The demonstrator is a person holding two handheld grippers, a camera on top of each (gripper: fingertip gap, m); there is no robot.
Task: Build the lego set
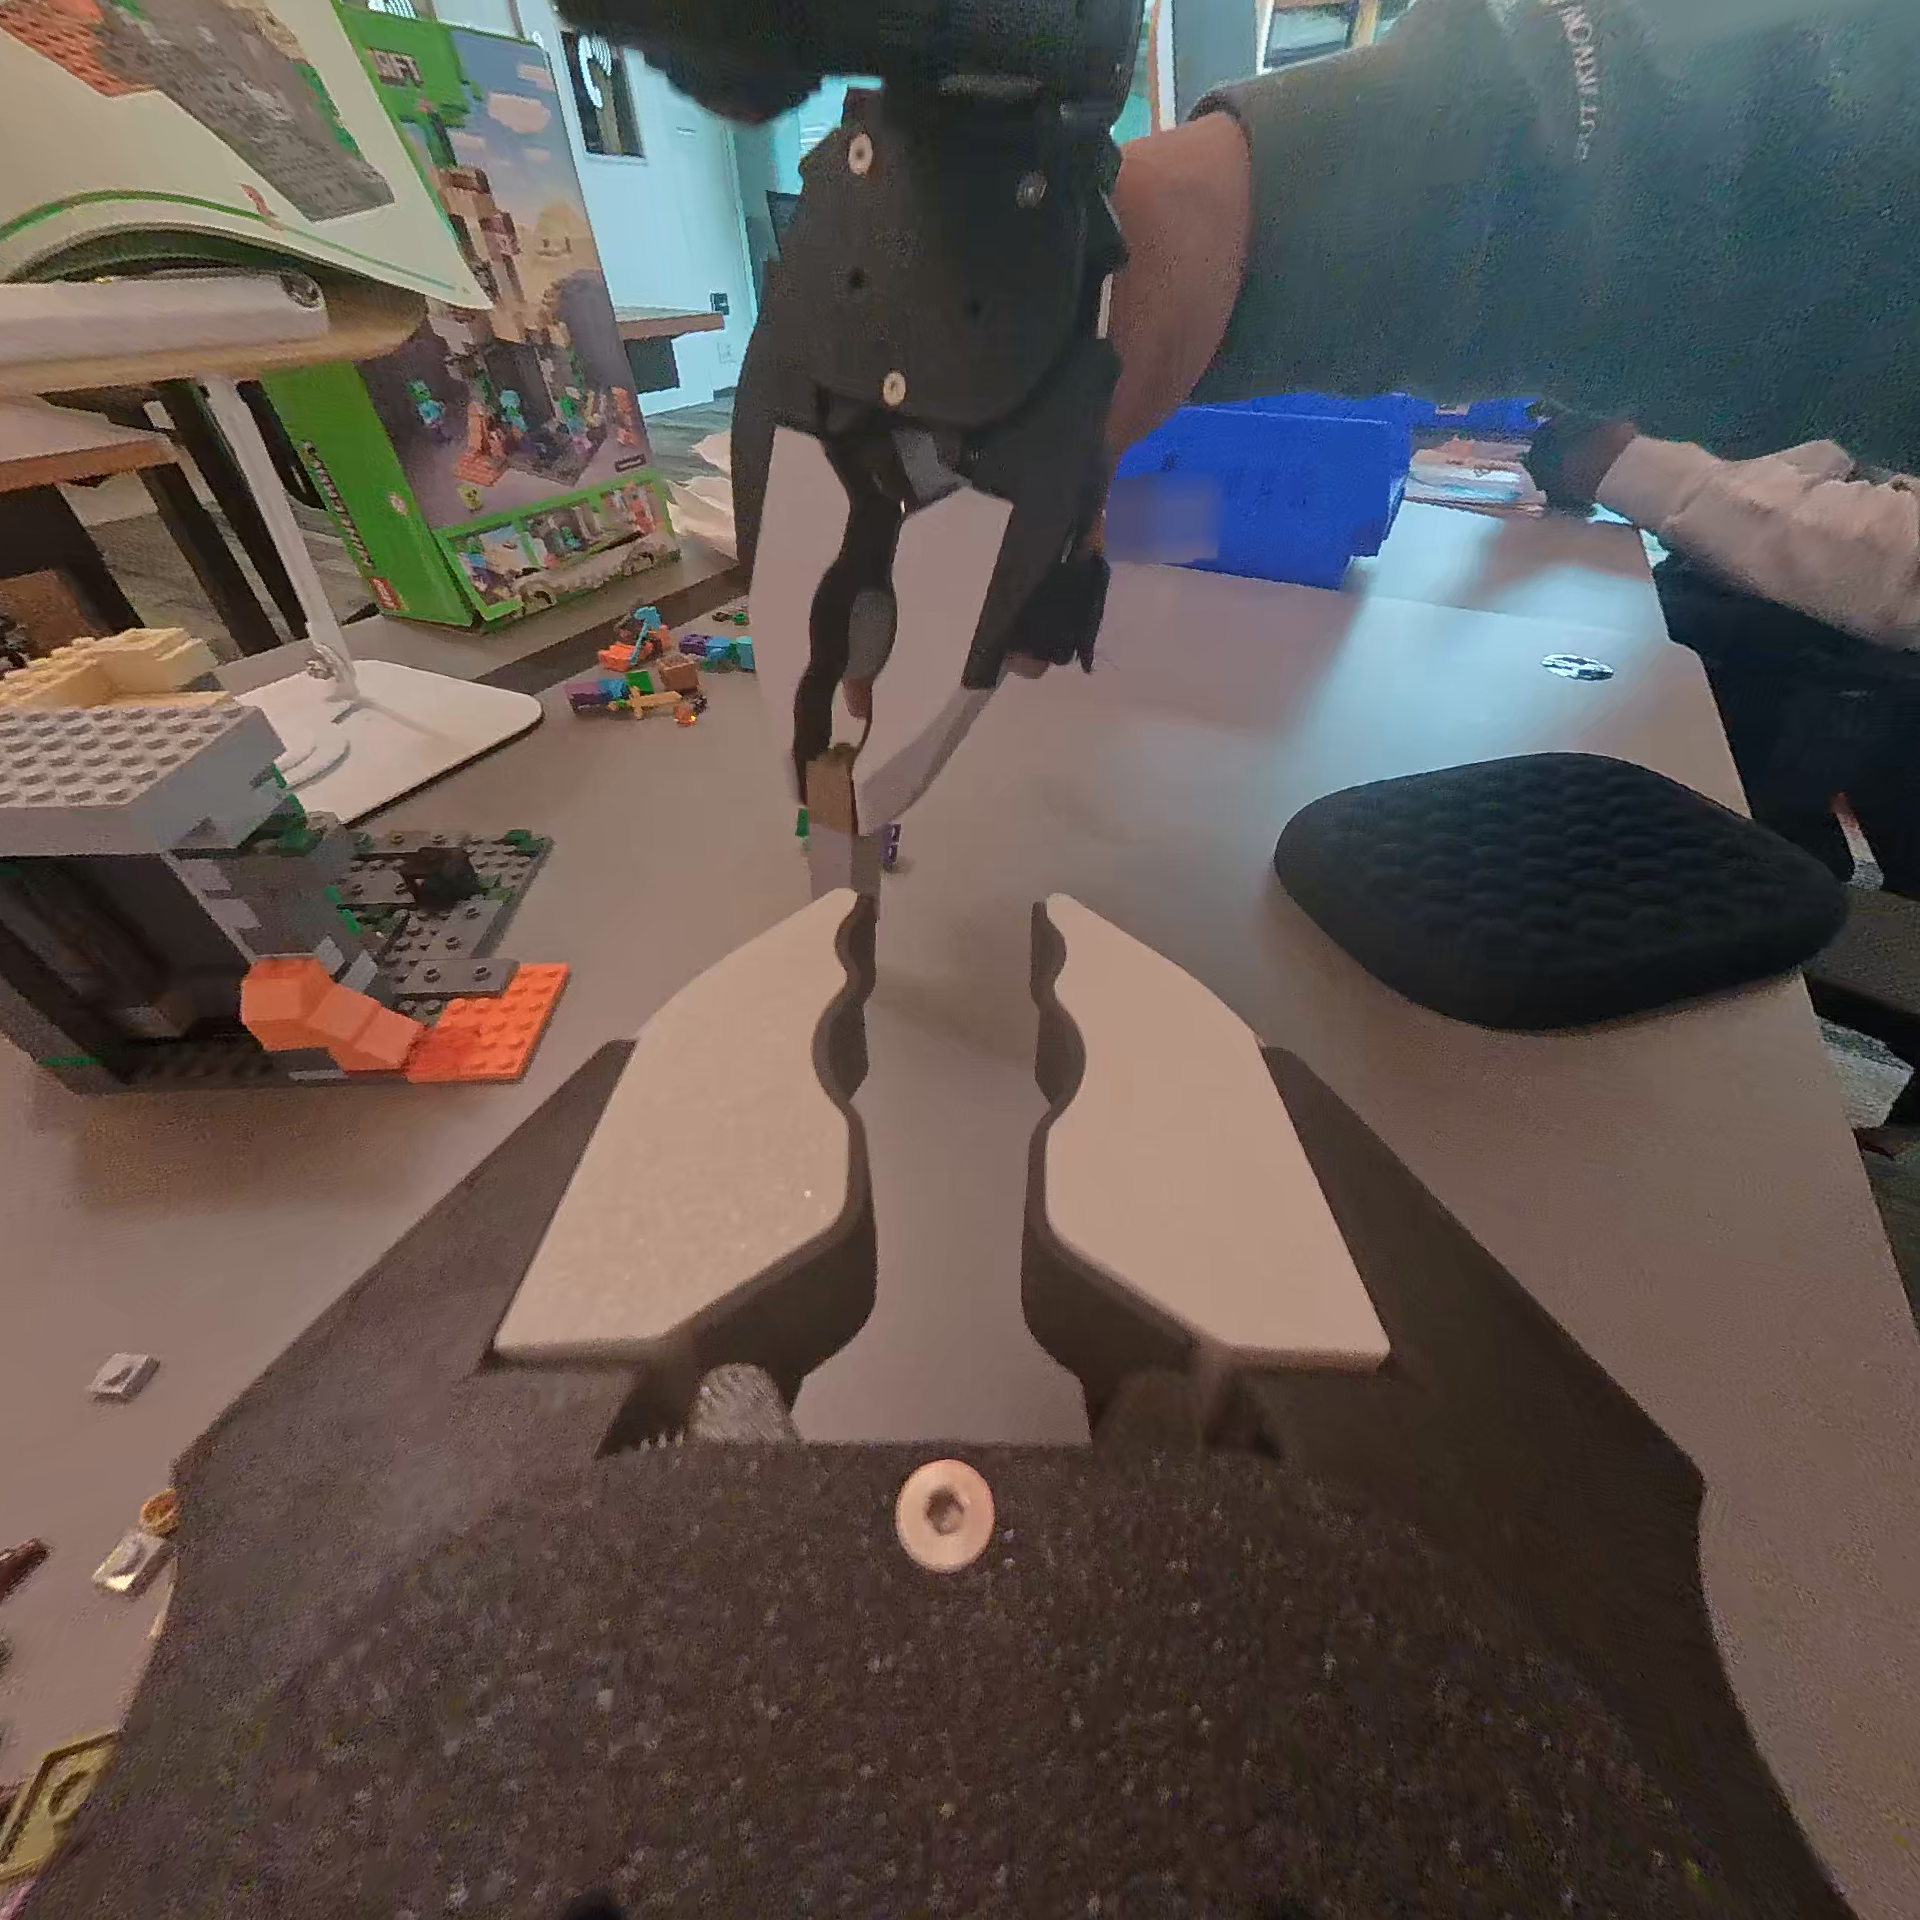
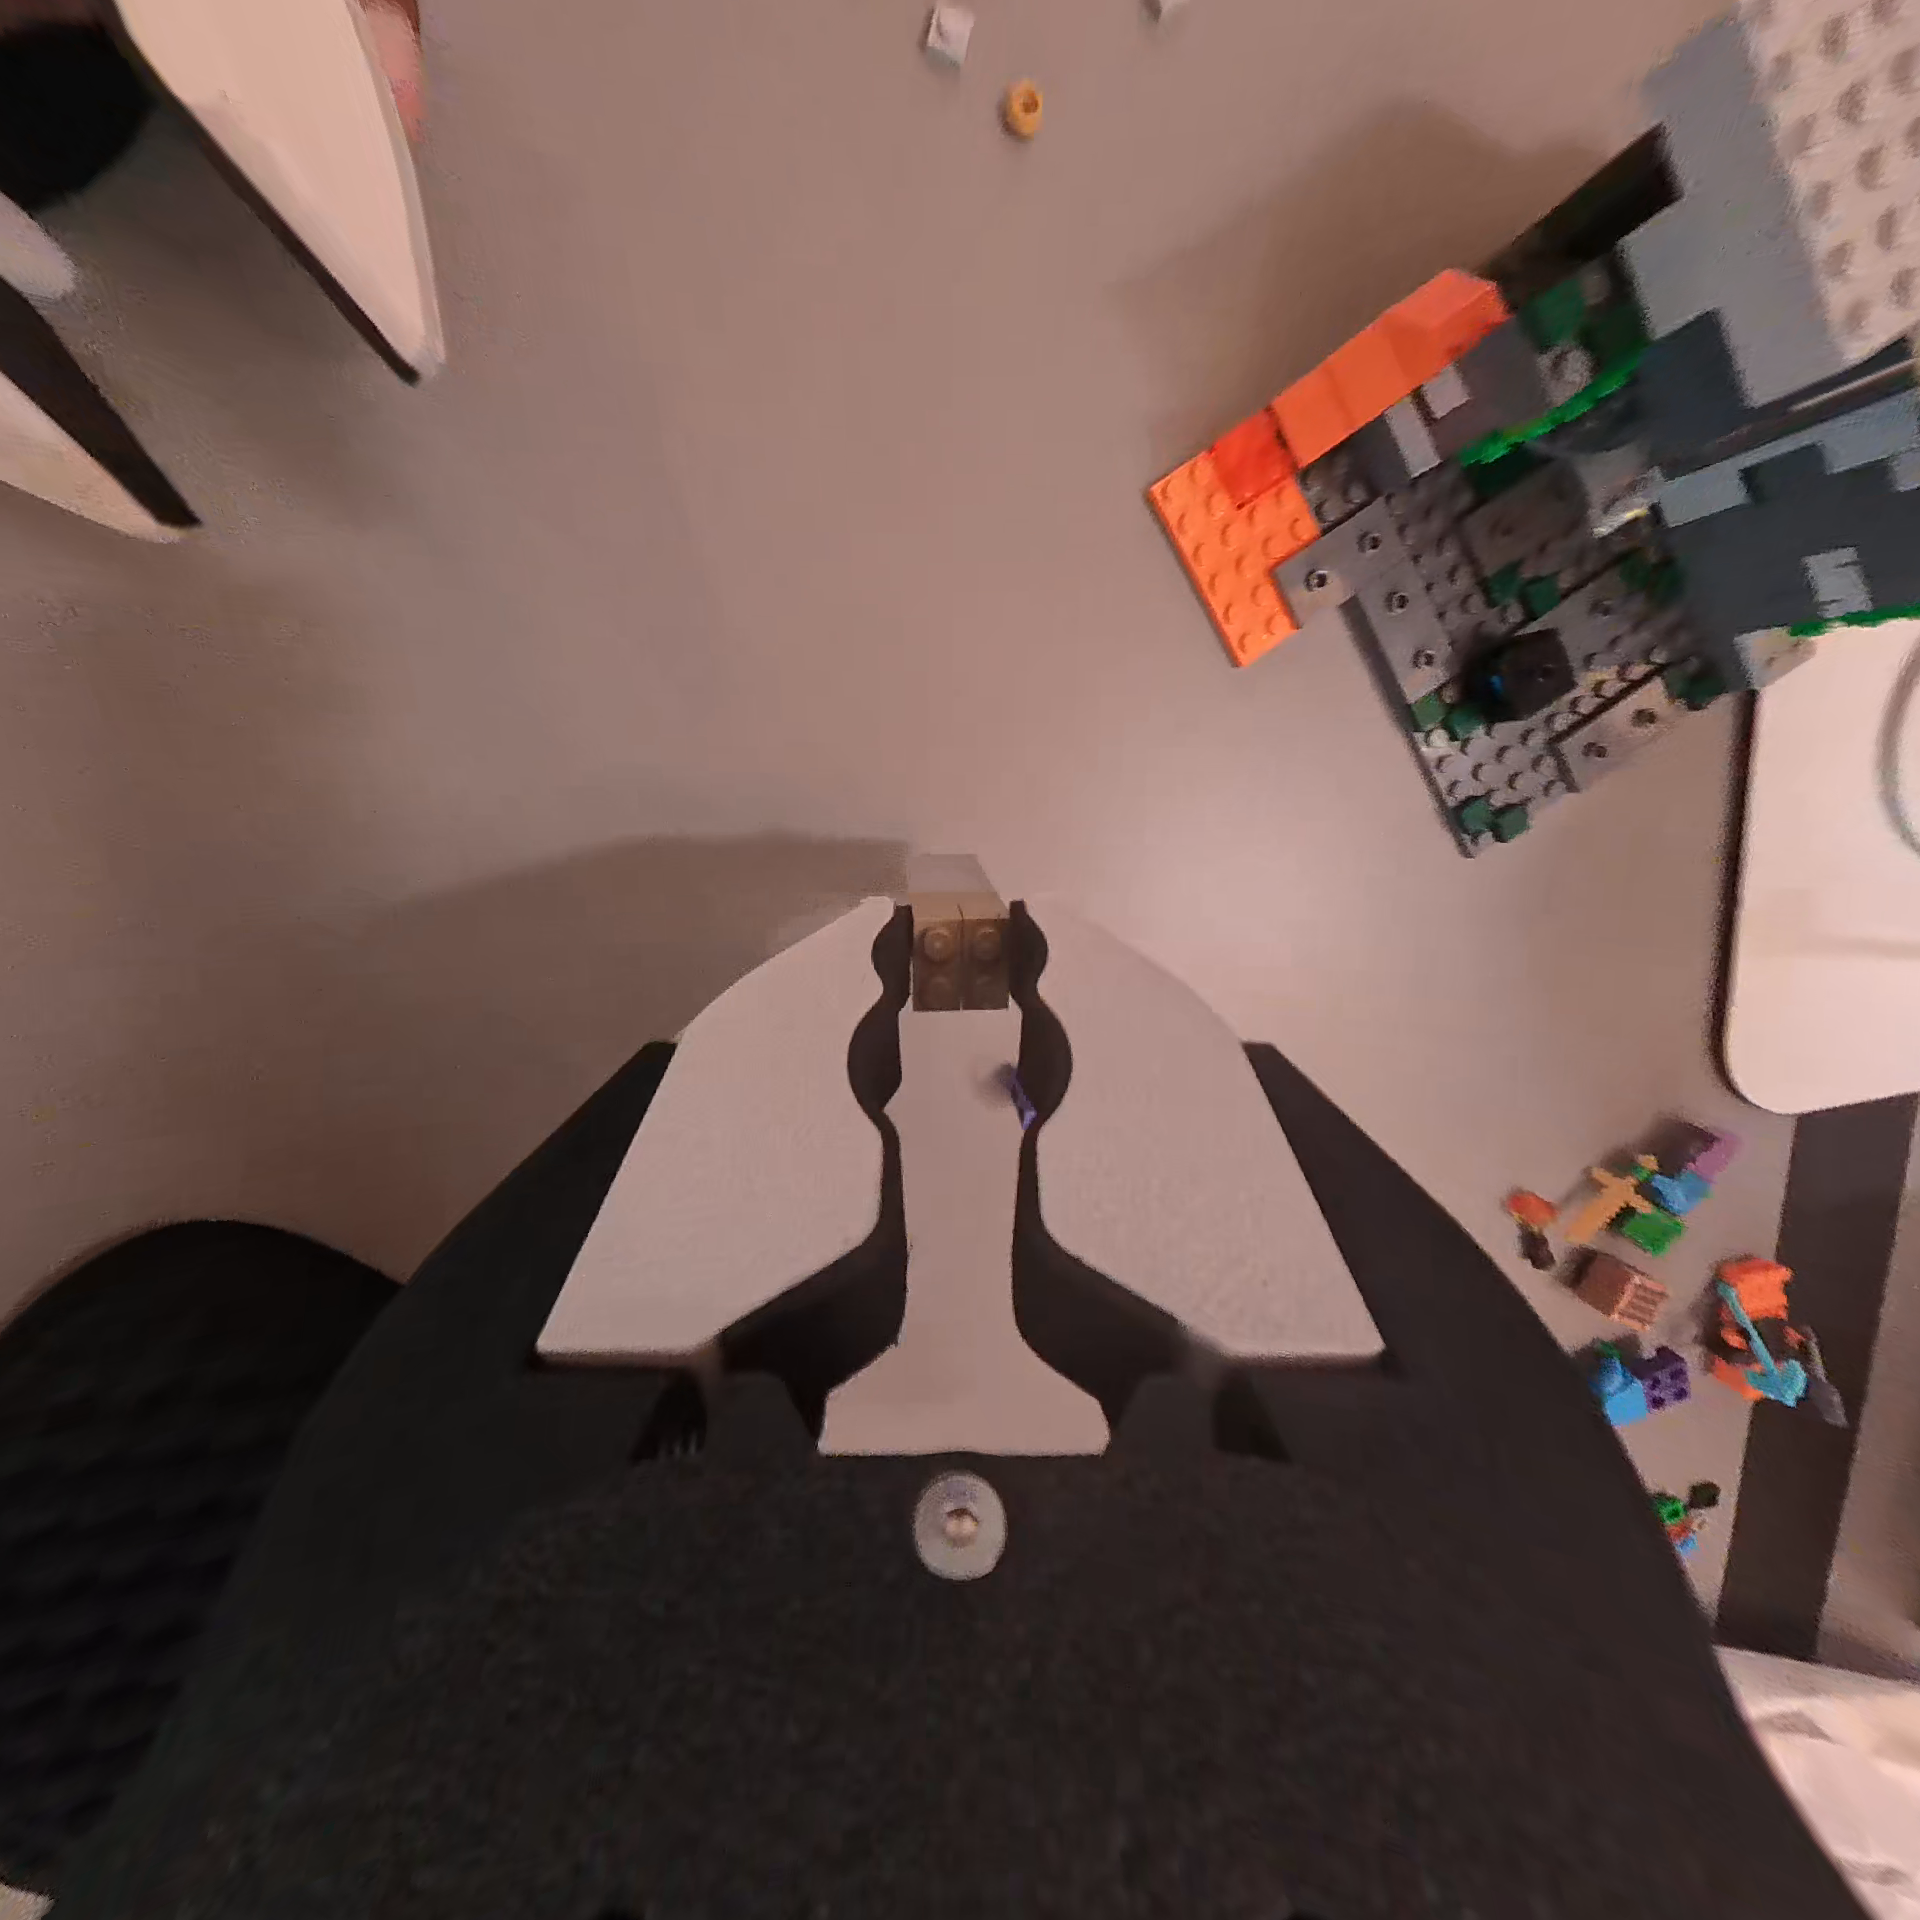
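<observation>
L fingers [image 1: 951, 914] spread, bare; R fingers [image 2: 961, 920] pinching tan brick [image 2: 961, 961]; blue bin [image 1: 1262, 483], contents unclear.

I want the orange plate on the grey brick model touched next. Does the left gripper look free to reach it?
Probably yes: the left gripper is open, holding nothing, and bare table separates it from the orange plate.

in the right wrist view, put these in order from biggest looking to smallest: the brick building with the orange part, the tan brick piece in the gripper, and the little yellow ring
1. Brick building, largest by far.
2. Tan brick piece, pinched between the right gripper's fingertips; it sits closer to the camera, which flatters its size.
3. Yellow ring, smallest, lying on the table.
</observation>
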